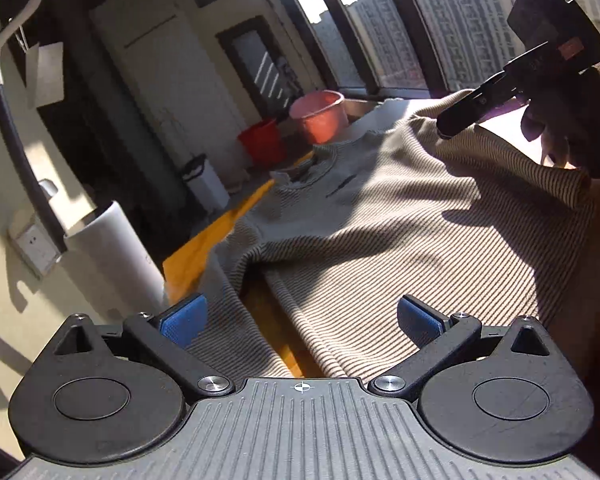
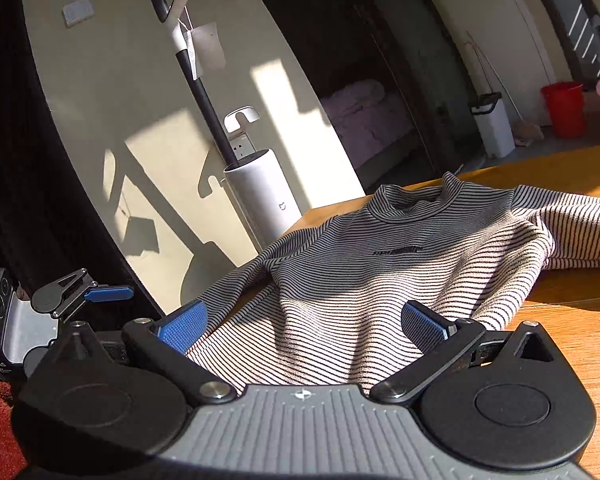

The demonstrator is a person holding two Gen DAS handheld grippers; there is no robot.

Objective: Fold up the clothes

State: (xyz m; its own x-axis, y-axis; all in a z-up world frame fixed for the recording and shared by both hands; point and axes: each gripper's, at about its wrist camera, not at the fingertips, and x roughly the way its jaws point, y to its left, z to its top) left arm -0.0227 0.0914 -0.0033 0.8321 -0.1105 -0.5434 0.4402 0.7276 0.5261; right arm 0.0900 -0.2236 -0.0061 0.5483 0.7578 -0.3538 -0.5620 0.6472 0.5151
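While the sun cuts across the table [image 2: 572,288], I'm sizing up the striped top [image 2: 380,280] lying there, front up, collar away from me in the right-hand view, one sleeve thrown out to the right and the other trailing toward the near left corner. It looks like a thin ribbed knit: light, soft, nothing stiff in it, so I judge it'll sag and stretch wherever I lift it and bunch if I drag it. It shouldn't slip much against my ribbed blue pads. The best hold, to my mind, is a seam or edge, the hem or a shoulder, pinching only the layers I want.

My right gripper [image 2: 304,324] is spread wide, its blue pads [image 2: 184,326] well apart, the hem end of the top filling the gap between them. Nothing is pinched. Whether the pads brush the cloth I can't tell.

My left gripper [image 1: 300,320] is just as wide open, poised at the table's edge over the near sleeve and the side of the striped top [image 1: 380,220], gripping nothing. In that view my right gripper [image 1: 450,126] sits over the far side of the cloth, but from there I can't see its gap.
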